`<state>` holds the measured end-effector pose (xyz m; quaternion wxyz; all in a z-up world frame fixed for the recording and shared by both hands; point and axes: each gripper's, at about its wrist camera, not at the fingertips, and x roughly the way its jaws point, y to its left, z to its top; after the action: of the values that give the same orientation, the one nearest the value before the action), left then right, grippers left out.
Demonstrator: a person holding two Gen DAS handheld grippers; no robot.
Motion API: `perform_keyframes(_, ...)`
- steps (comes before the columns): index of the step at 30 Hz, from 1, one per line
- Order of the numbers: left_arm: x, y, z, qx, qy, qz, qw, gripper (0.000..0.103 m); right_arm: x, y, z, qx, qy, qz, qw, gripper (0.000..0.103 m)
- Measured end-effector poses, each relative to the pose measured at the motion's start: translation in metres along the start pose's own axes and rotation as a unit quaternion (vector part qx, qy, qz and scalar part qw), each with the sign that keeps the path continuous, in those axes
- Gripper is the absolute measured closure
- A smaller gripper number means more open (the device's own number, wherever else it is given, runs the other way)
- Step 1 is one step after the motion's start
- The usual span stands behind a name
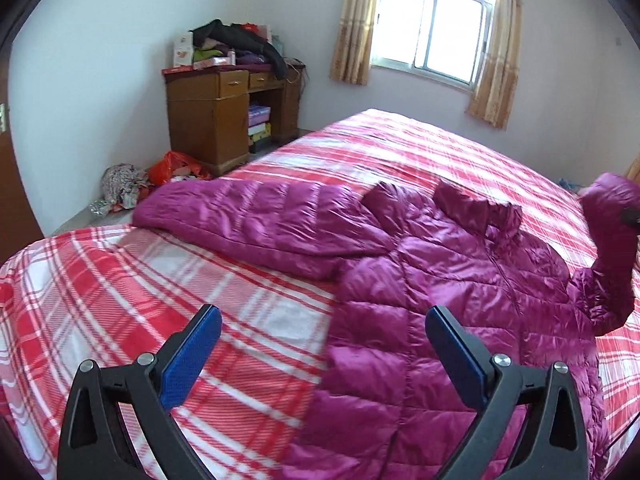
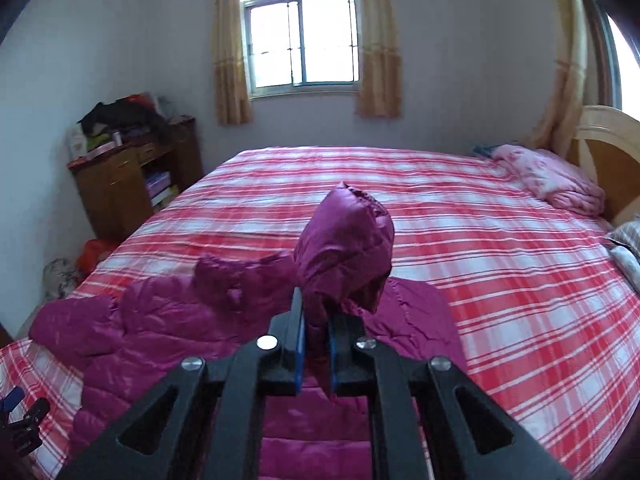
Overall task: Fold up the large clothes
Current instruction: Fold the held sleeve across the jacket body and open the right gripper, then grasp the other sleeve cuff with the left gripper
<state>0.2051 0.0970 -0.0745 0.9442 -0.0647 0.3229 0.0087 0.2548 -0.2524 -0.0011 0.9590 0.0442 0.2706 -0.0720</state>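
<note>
Your right tongs [image 2: 316, 344] clamp a sleeve [image 2: 344, 248] of the magenta puffer jacket [image 1: 460, 280], lifting it above the plaid bed [image 1: 160, 288]; your left tongs [image 1: 324, 354] hang open over the jacket's hem.

One magenta puffer jacket [image 1: 460, 288] with two sleeves, one bed [image 1: 120, 280], one wooden desk [image 1: 224, 120] at far left, one window [image 2: 302, 42] with two curtains, one pink quilt [image 2: 556, 184] at far right, two grippers: left gripper [image 1: 323, 330], right gripper [image 2: 316, 332].
</note>
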Motion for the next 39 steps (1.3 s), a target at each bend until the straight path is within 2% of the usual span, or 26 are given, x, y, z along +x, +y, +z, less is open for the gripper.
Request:
perform_keyframes(4,-0.001,0.019,-0.002,-0.005,-0.006,0.013,0.9999,0.001,0.038,0.072,-0.03,-0.025,0.039,0.065,0.997,0.092)
perform_keyframes(8,0.005,0.035,-0.004,-0.012,0.004,0.015,0.9998,0.001,0.075,0.132,-0.062,-0.053,0.076,0.093,0.991,0.092)
perform_keyframes(11,0.011,0.041,-0.006,-0.011,0.01,0.019,0.9997,0.001,0.099,0.154,-0.084,-0.059,0.099,0.109,0.987,0.09)
perform_keyframes(13,0.016,0.044,-0.007,-0.011,0.014,0.019,0.9997,0.001,0.11,0.159,-0.094,-0.052,0.108,0.129,0.984,0.082)
perform_keyframes(14,0.018,0.044,-0.007,-0.012,0.017,0.018,0.9996,0.001,0.115,0.16,-0.096,-0.045,0.114,0.14,0.982,0.072)
perform_keyframes(15,0.021,0.043,-0.007,-0.012,0.02,0.017,0.9996,0.001,0.12,0.159,-0.099,-0.036,0.128,0.163,0.978,0.061)
perform_keyframes(16,0.023,0.043,-0.007,-0.011,0.021,0.016,0.9996,0.001,0.123,0.159,-0.099,-0.026,0.144,0.186,0.972,0.036)
perform_keyframes(17,0.024,0.041,-0.007,-0.008,0.023,0.016,0.9996,0.001,0.124,0.156,-0.097,-0.012,0.156,0.212,0.965,0.03)
perform_keyframes(19,0.026,0.035,-0.006,0.001,0.024,0.015,0.9996,0.001,0.112,0.141,-0.088,0.016,0.15,0.251,0.956,0.03)
perform_keyframes(21,0.027,0.027,-0.003,0.013,0.022,0.013,0.9996,0.001,0.089,0.119,-0.076,0.026,0.111,0.268,0.957,0.034)
perform_keyframes(23,0.027,0.016,0.002,0.028,0.017,0.009,0.9994,0.001,0.071,0.093,-0.063,0.018,0.075,0.242,0.967,0.052)
perform_keyframes(26,0.029,-0.013,0.016,0.05,0.003,-0.006,0.9988,0.001,0.06,0.044,-0.045,0.005,0.04,0.141,0.989,0.063)
perform_keyframes(28,0.035,-0.038,0.027,0.067,-0.006,-0.01,0.9977,0.001,0.068,0.011,-0.038,0.01,0.035,0.067,0.997,0.066)
perform_keyframes(30,0.045,-0.068,0.036,0.088,-0.016,-0.002,0.996,0.001,0.079,-0.019,-0.038,0.031,0.05,0.02,0.998,0.066)
perform_keyframes(33,0.072,-0.107,0.045,0.11,-0.011,0.013,0.9938,0.001,0.098,-0.049,-0.052,0.057,0.086,-0.009,0.995,0.066)
perform_keyframes(36,0.11,-0.128,0.043,0.115,0.026,0.057,0.9914,0.001,0.113,-0.067,-0.073,0.089,0.128,0.007,0.988,0.066)
perform_keyframes(38,0.136,-0.13,0.034,0.114,0.063,0.093,0.9872,0.001,0.119,-0.065,-0.084,0.091,0.137,0.009,0.986,0.066)
perform_keyframes(39,0.147,-0.128,0.029,0.107,0.083,0.099,0.9859,0.001,0.121,-0.064,-0.09,0.084,0.138,0.004,0.987,0.066)
